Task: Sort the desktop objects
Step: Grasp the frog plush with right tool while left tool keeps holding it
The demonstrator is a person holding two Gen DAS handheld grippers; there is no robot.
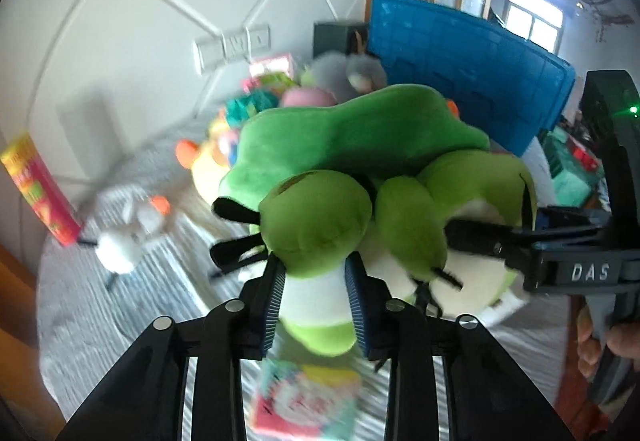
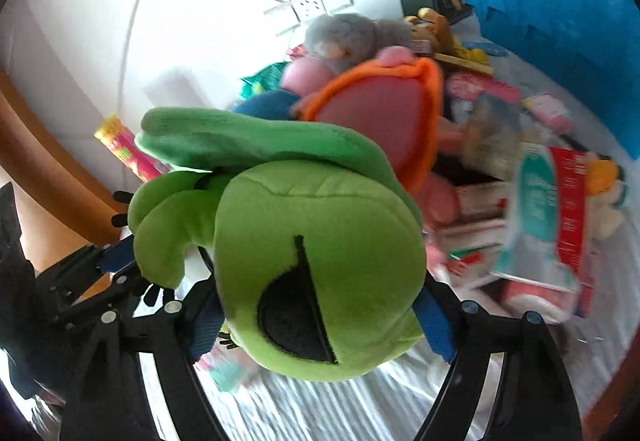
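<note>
Plush frog (image 1: 352,169) is hanging above the striped desk cover (image 1: 132,297), carried by both grippers at once because it is bulky and floppy. The left gripper (image 1: 316,281) is pinching one green-and-white limb between narrowed pads, while the right gripper (image 2: 320,321) is clamping the big head. Beyond, toward the desk's far edge, a toy pile (image 2: 372,53) and a blue crate (image 2: 540,1) are waiting.
</note>
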